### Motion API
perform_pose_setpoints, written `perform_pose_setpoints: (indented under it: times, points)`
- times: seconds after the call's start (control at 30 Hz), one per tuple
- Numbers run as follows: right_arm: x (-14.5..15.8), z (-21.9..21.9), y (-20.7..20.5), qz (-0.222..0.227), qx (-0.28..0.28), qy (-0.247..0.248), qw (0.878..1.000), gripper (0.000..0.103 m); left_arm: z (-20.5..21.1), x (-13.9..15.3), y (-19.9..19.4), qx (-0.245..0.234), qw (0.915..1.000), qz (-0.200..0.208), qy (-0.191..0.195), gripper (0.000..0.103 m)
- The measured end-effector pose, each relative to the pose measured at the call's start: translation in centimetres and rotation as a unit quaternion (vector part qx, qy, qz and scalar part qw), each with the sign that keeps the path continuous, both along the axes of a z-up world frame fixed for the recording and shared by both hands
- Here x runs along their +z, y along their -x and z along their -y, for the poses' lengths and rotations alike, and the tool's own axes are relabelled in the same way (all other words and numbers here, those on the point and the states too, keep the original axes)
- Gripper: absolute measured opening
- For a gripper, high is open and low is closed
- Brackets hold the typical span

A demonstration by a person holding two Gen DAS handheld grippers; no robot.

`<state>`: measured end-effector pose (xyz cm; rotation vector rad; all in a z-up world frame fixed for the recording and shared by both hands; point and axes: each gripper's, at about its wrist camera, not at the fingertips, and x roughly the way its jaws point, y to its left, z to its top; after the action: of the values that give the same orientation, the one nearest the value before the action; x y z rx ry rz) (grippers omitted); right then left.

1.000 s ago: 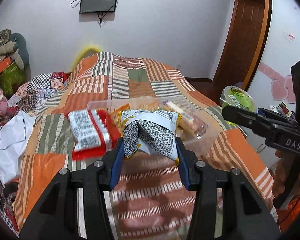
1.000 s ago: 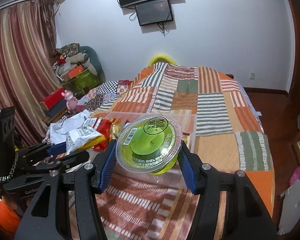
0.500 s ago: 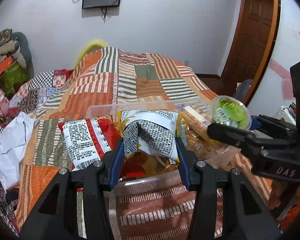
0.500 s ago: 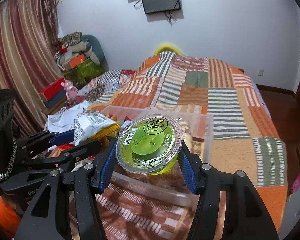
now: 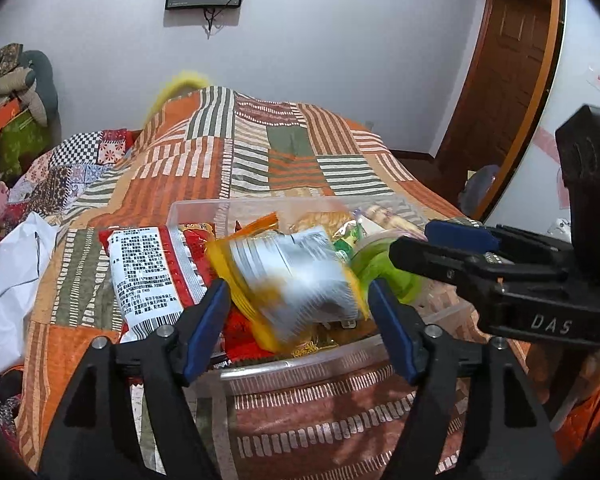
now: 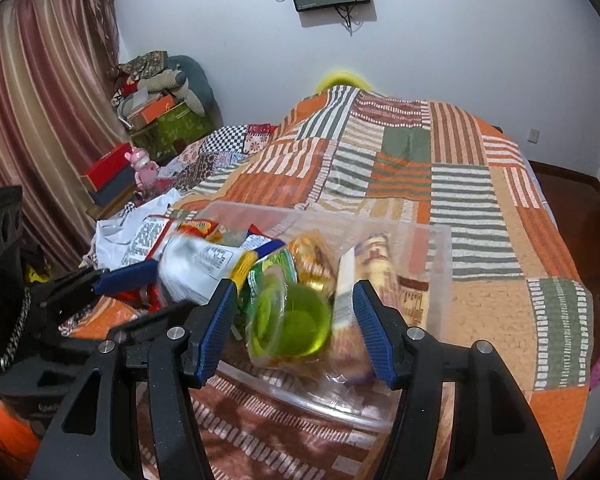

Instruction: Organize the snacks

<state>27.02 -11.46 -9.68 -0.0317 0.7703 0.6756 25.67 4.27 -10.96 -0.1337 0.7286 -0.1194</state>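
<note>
Both grippers, left (image 5: 298,300) and right (image 6: 292,320), have just spread apart; yellow snack bag (image 5: 292,280) and green jelly cup (image 6: 292,326) drop blurred into clear bin (image 6: 440,236) mid-bed. Two snacks stowed.

We see the bed (image 5: 204,176) under its orange, green and white striped patchwork quilt (image 6: 452,184), with the clear plastic bin (image 5: 196,210) of snacks resting on it, a red noodle packet (image 5: 152,276) at the bin's left edge and white cloth (image 5: 8,280) farther left.
</note>
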Motion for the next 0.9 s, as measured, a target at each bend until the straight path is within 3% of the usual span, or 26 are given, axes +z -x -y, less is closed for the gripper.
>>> perform_pose_setpoints:
  times: [0.23, 0.43, 0.6, 0.8, 0.83, 0.9]
  points:
    - [0.3, 0.4, 0.8, 0.009, -0.001, 0.003, 1.000, 0.058, 0.4, 0.4, 0.4, 0.001, 0.9999, 0.002, -0.012, 0.073]
    - [2.4, 2.0, 2.6, 0.025, -0.012, -0.013, 1.000, 0.058, 0.0, 2.8, 2.6, 0.012, 0.9995, 0.027, -0.007, 0.073]
    - [5.3, 3.5, 5.2, 0.055, -0.024, -0.030, 0.998, 0.059, -0.3, 6.8, 6.2, 0.027, 0.9963, 0.081, -0.012, 0.073]
    - [9.2, 5.3, 9.6, 0.099, -0.032, -0.071, 0.992, 0.066, -0.1, 11.7, 11.8, 0.040, 0.9874, 0.151, -0.021, 0.074]
    - [9.8, 5.6, 10.5, 0.104, -0.029, -0.078, 0.991, 0.067, 0.0, 12.4, 12.8, 0.044, 0.9852, 0.164, -0.024, 0.075]
    - [10.7, 6.0, 12.3, 0.114, -0.025, -0.095, 0.989, 0.067, 0.2, 13.5, 15.0, 0.051, 0.9808, 0.187, -0.022, 0.090]
